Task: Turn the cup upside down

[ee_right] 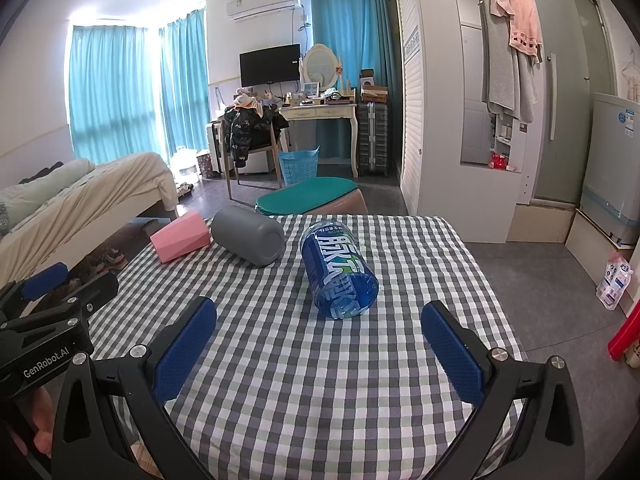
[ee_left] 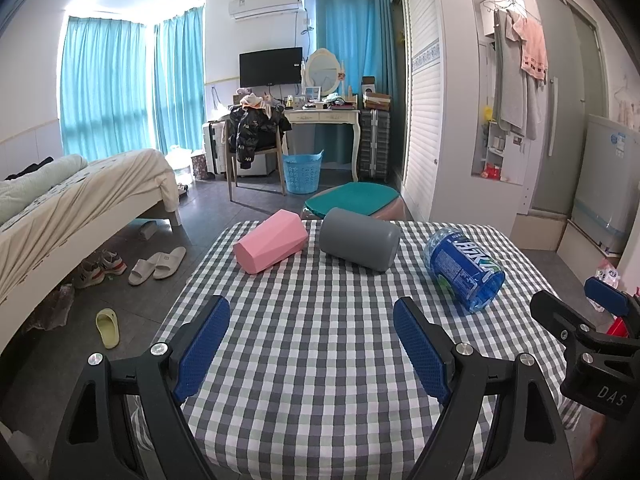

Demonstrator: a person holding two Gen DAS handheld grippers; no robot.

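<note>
Three cups lie on their sides on the checked tablecloth (ee_left: 320, 340). A pink faceted cup (ee_left: 270, 246) is at the far left, a grey cup (ee_left: 360, 238) beside it, and a blue labelled cup (ee_left: 464, 270) to the right. They also show in the right wrist view: the pink cup (ee_right: 180, 240), the grey cup (ee_right: 248, 236), the blue cup (ee_right: 338, 272). My left gripper (ee_left: 312, 320) is open and empty, short of the pink and grey cups. My right gripper (ee_right: 320, 324) is open and empty, just short of the blue cup.
A teal-cushioned stool (ee_left: 352, 200) stands past the table's far edge. A bed (ee_left: 80, 200) is at the left, with slippers (ee_left: 156, 266) on the floor. A white wardrobe (ee_left: 432, 100) and a washer (ee_left: 608, 184) are at the right.
</note>
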